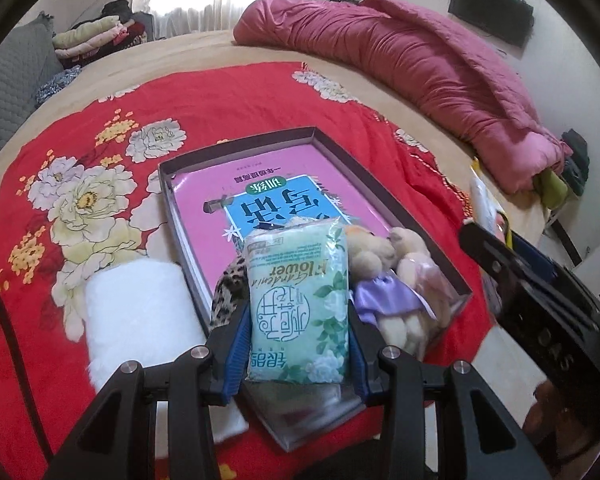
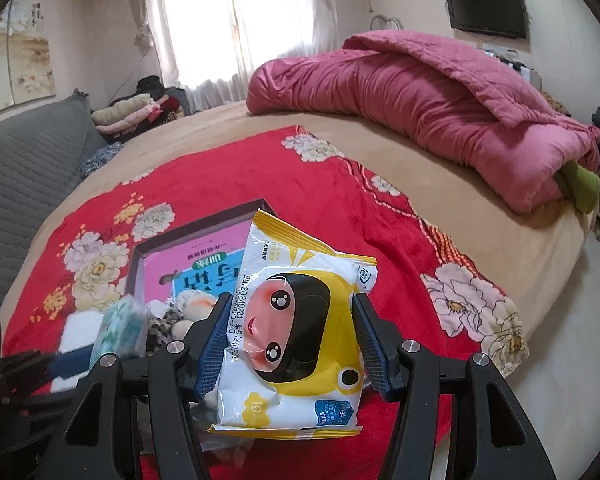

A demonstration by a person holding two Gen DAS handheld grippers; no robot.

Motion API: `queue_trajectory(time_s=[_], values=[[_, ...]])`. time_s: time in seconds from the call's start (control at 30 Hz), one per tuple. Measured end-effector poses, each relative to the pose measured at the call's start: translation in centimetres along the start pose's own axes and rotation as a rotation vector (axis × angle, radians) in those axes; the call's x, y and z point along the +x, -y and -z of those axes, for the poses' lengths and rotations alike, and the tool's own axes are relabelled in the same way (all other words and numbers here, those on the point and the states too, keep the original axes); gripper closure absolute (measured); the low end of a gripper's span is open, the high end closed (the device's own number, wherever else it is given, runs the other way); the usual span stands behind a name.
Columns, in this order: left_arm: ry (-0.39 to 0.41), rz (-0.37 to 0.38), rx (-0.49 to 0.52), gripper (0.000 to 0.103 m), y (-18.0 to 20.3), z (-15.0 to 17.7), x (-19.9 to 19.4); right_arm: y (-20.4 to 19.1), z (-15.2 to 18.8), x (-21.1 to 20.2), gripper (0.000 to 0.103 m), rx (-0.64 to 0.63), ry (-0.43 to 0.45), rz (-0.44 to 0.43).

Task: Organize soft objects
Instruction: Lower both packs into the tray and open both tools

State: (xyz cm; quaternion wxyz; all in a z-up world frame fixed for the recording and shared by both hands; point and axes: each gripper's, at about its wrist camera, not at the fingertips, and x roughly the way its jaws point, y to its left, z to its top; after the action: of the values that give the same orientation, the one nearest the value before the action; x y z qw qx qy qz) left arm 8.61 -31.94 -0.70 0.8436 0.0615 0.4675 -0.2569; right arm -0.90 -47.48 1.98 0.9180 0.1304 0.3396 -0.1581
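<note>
My left gripper [image 1: 298,344] is shut on a green tissue pack [image 1: 300,292] marked with flowers, held upright between the blue pads. Right behind it lies a shallow dark box [image 1: 236,142] holding a pink book [image 1: 260,184], a teddy bear in a purple dress [image 1: 396,280] and a leopard-print piece [image 1: 230,292]. A white fluffy item [image 1: 140,312] lies left of the box on the blanket. My right gripper [image 2: 290,340] is shut on a yellow and white wipes pack [image 2: 300,328] with a cartoon face, to the right of the box [image 2: 140,256].
A red floral blanket [image 1: 220,92] covers the tan bed. A rolled pink quilt [image 1: 400,60] lies along the far right side. Folded clothes [image 1: 92,36] and a grey cushion [image 1: 12,80] sit at the far left. The bed's edge and the floor [image 2: 580,320] are at the right.
</note>
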Motion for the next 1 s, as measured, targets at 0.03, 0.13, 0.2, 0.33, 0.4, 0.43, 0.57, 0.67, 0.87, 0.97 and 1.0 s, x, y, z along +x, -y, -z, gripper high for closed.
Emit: queue_trajectory(time_s=[0.03, 0.13, 0.2, 0.33, 0.4, 0.43, 0.57, 0.67, 0.87, 0.97, 1.0], values=[[-0.002, -0.001, -0.002, 0.06, -0.1, -0.2, 0.3, 0.2, 0.0, 0.4, 0.043, -0.001, -0.008, 0.003], [-0.011, -0.006, -0.006, 0.06, -0.3, -0.8, 1.3, 0.5, 0.2, 1.9, 0.043, -0.01, -0.043, 0.004], [-0.024, -0.007, -0.011, 0.059, -0.5, -1.0, 1.9, 0.5, 0.5, 2.9, 0.043, -0.021, -0.071, -0.001], [-0.034, -0.007, -0.012, 0.059, -0.8, -0.7, 2.6, 0.4, 1.2, 4.8, 0.043, -0.039, -0.121, -0.004], [-0.035, -0.008, -0.006, 0.059, -0.8, -0.6, 2.9, 0.3, 1.5, 5.8, 0.043, -0.054, -0.141, -0.004], [-0.034, -0.008, -0.006, 0.059, -0.8, -0.6, 2.9, 0.2, 1.6, 6.2, 0.043, -0.065, -0.146, -0.001], [-0.037, -0.002, -0.012, 0.059, -0.9, -0.6, 3.1, 0.0, 2.1, 7.4, 0.043, -0.101, -0.143, 0.014], [-0.04, 0.001, -0.017, 0.058, -1.0, -0.5, 3.2, -0.2, 2.3, 7.9, 0.043, -0.121, -0.132, 0.013], [-0.036, 0.005, -0.021, 0.058, -1.2, -0.5, 3.0, -0.2, 2.3, 7.5, 0.04, -0.123, -0.115, 0.01], [-0.036, 0.007, -0.024, 0.058, -1.2, -0.5, 2.9, -0.2, 2.3, 7.2, 0.036, -0.116, -0.105, -0.001], [-0.036, 0.008, -0.024, 0.058, -1.3, -0.5, 2.9, -0.2, 2.2, 7.0, 0.035, -0.111, -0.102, -0.007]])
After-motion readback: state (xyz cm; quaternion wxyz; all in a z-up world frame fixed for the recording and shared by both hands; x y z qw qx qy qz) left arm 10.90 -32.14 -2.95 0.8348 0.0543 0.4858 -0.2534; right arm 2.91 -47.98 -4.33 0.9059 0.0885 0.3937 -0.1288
